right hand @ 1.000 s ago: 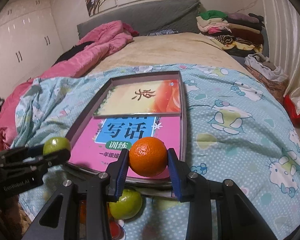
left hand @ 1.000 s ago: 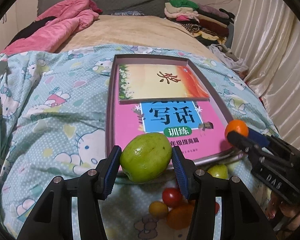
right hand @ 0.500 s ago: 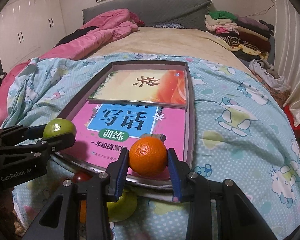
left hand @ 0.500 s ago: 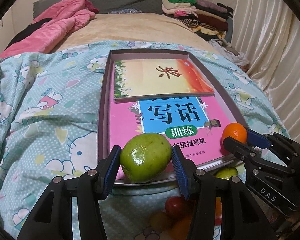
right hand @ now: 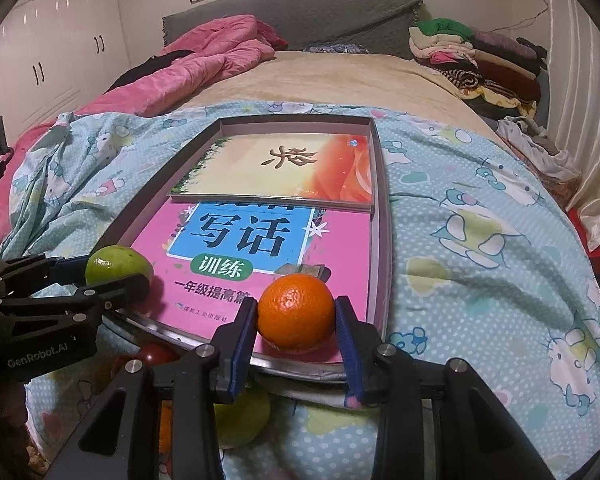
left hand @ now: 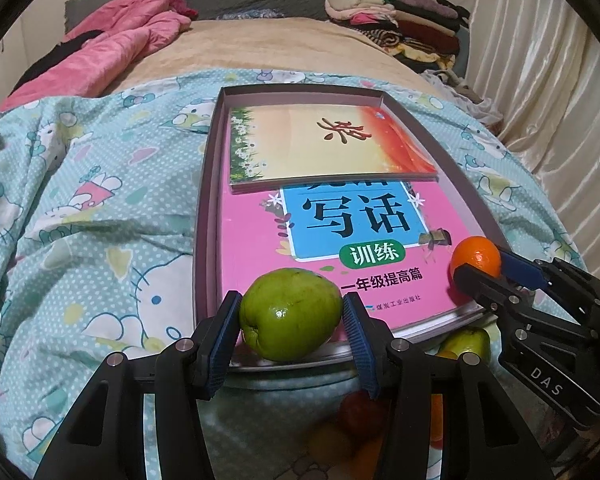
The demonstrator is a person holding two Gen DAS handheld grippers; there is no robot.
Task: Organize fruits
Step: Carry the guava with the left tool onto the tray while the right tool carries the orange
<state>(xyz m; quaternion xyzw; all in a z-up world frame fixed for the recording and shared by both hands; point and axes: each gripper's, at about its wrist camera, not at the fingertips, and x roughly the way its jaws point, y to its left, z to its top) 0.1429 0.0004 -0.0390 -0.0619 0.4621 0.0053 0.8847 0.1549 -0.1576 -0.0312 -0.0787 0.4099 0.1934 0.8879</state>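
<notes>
Two fruits clamped: my left gripper [left hand: 292, 316] squeezes the green fruit [left hand: 290, 314], stem-end near-left, long axis crosswise; my right gripper [right hand: 296, 314] grips the orange [right hand: 296, 311].

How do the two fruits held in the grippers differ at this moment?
The green fruit is lumpy and slightly oblong, with a dimpled end turned down to the left; the orange is round with pebbled skin. The green fruit looks the larger and fills a wider jaw gap in the left gripper than the orange does in the right gripper. Both are clamped between blue pads near the tray's near edge, over the pink book.
</notes>
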